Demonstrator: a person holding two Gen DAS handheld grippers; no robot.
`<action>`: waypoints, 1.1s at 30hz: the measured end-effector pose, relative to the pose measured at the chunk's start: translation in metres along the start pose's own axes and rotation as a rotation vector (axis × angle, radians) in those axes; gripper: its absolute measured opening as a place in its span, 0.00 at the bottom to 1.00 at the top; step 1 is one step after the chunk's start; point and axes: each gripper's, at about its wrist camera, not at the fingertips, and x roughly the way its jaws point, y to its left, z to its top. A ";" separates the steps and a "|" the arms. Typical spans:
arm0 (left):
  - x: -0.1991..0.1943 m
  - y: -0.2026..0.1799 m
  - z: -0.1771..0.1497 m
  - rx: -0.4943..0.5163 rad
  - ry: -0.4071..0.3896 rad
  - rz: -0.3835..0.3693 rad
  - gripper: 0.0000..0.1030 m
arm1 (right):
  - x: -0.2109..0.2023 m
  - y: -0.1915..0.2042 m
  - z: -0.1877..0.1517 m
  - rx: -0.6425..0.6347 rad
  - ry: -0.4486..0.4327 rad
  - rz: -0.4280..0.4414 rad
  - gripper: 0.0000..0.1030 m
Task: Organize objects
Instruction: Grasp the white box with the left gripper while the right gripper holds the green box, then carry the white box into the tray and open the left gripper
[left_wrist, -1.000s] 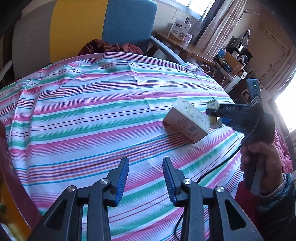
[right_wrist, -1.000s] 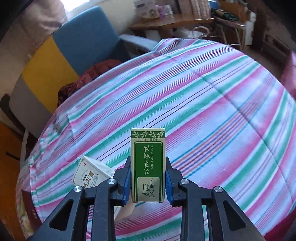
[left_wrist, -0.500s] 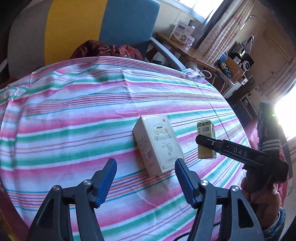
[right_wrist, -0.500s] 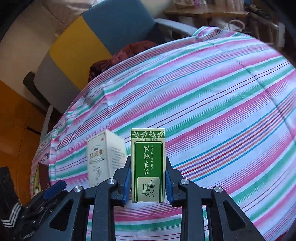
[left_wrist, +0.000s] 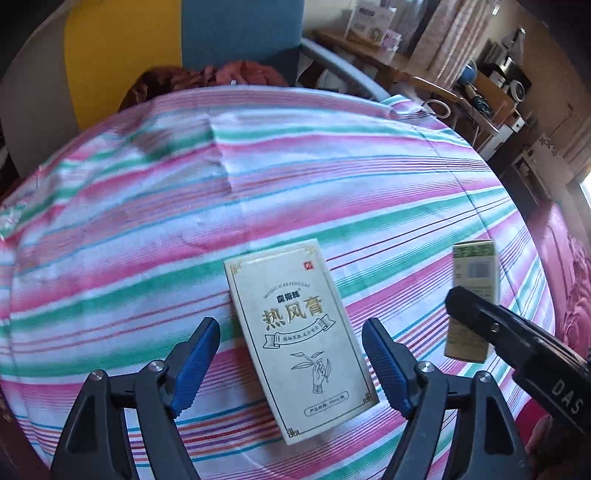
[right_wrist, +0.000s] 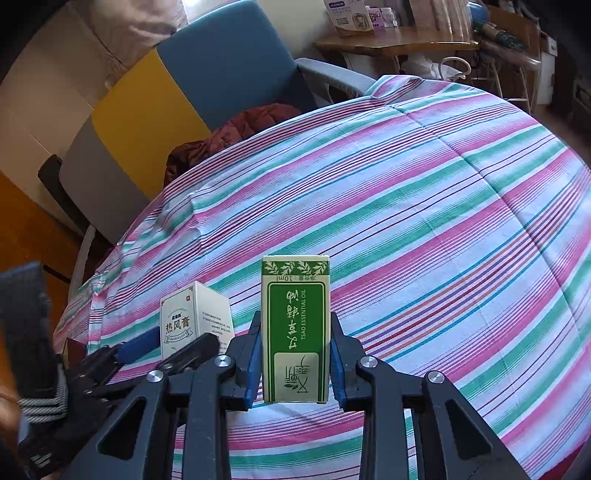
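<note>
The left gripper (left_wrist: 291, 360) tilts steeply down over the striped tablecloth (left_wrist: 258, 192), its jaws having just been opening and now spread wide either side of the cream box (left_wrist: 299, 332), pads clear of it. The right gripper (right_wrist: 294, 363) is clamped on the upright green essential-oil box (right_wrist: 295, 332), just beside. That box's lower part is hidden in the left view, and its print is blurred there.

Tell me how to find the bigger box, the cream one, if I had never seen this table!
Look at the striped tablecloth with pink, green and white bands. Near its front edge lies the cream box, between the wide-open fingers of the left gripper, which have just been opening and do not touch it. It is bigger and paler than the green box clamped in the right gripper, and has gold letters.
</note>
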 end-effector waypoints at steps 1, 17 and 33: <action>0.003 0.001 -0.002 -0.002 0.010 -0.005 0.69 | 0.000 0.000 0.000 -0.008 -0.001 -0.009 0.30; -0.100 0.057 -0.101 0.028 -0.252 0.112 0.49 | 0.019 0.052 -0.025 -0.299 0.085 0.037 0.30; -0.194 0.125 -0.177 -0.108 -0.398 0.193 0.49 | 0.050 0.080 -0.054 -0.504 0.152 -0.068 0.30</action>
